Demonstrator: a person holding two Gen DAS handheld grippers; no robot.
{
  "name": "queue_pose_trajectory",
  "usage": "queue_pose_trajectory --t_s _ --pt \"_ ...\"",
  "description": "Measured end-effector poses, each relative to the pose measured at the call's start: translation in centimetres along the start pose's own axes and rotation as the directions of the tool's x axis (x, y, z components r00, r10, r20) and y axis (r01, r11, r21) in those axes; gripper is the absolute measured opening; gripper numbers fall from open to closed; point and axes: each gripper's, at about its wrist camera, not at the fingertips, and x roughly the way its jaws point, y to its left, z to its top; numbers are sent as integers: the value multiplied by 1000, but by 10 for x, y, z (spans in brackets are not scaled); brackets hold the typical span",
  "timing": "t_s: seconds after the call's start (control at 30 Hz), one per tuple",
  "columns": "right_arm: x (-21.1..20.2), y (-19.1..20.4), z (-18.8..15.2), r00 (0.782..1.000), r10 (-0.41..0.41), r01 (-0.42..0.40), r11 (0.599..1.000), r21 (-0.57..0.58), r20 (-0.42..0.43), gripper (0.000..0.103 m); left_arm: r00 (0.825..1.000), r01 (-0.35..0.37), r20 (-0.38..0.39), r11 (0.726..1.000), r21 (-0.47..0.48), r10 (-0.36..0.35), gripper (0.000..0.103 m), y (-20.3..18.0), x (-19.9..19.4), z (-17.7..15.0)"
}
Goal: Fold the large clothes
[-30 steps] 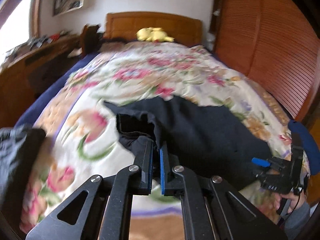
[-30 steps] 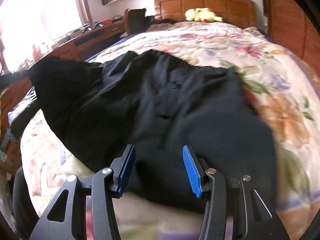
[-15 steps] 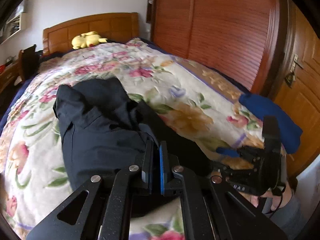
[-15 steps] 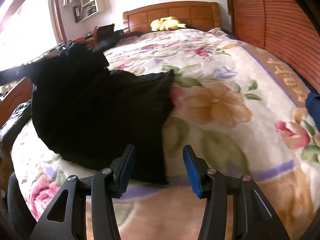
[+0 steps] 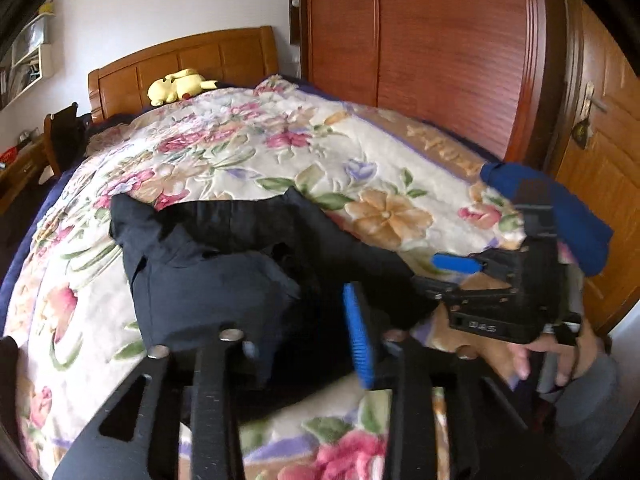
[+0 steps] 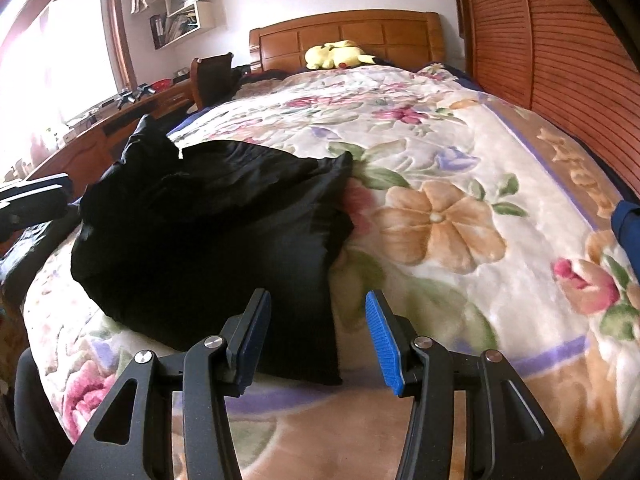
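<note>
1. Step in hand: the end of one fold. The black garment (image 5: 224, 264) lies doubled over itself in a rumpled heap at centre-left of the left wrist view, on the floral blanket (image 5: 248, 152) of the bed.
2. Left gripper (image 5: 304, 340): its jaws have just been opening. Dark cloth lies under and between them, but the blue pad at lower centre stands clear of it, so I read this as released, not grasping.
3. Right gripper (image 6: 316, 336): jaws apart, nothing between the pads. It hovers over the near right corner of the garment (image 6: 208, 240), lower centre of the right wrist view.
4. In the left wrist view the right gripper (image 5: 456, 276) shows at right-centre, against the garment's right edge, held by a hand (image 5: 556, 356).
5. Progress, my judgement: part-way. The top layer is bunched, edges not lined up.
6. Next move calls for: flatten the ridge at upper left of the heap, then pick two matching corners for the next fold.
7. Risk: slack fabric drags and undoes the fold if only one corner is lifted.
</note>
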Motion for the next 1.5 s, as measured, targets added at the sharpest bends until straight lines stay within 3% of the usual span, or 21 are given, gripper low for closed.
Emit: queue_pose_trajectory --t_s 0.2,0.27,0.33,0.57,0.73,0.93,1.07,1.27,1.4,1.5 --pt "7 11 8 1000 28 -28 999 -17 13 51 999 4 45 999 -42 -2 56 28 -31 -14" --pt "10 17 11 999 36 -36 999 -28 17 51 998 1 58 998 -62 3 69 39 -39 -20" --pt "13 25 13 999 43 -42 998 -43 20 51 997 -12 75 997 -79 18 73 52 -50 -28" --pt "22 64 28 998 62 -58 990 -128 24 51 990 -85 101 984 -158 101 74 107 -74 -57" --pt "24 98 55 991 131 -124 977 -175 32 51 985 -125 86 965 -229 148 75 157 -78 -82" --pt "32 160 97 986 167 -155 941 -302 15 58 977 -179 67 945 -273 204 75 198 -77 -109" --pt "48 201 120 983 184 -180 906 -383 -28 59 975 -178 72 935 -308 209 75 216 -76 -123" --pt "94 236 140 973 156 -219 860 -462 -171 59 979 -154 80 933 -324 190 75 224 -76 -127" --pt "118 241 143 961 103 -218 854 -473 -256 59 979 -149 86 934 -325 187 75 223 -77 -127" --pt "121 243 148 961 89 -207 857 -471 -260 59 978 -148 92 933 -328 188 75 222 -77 -127"
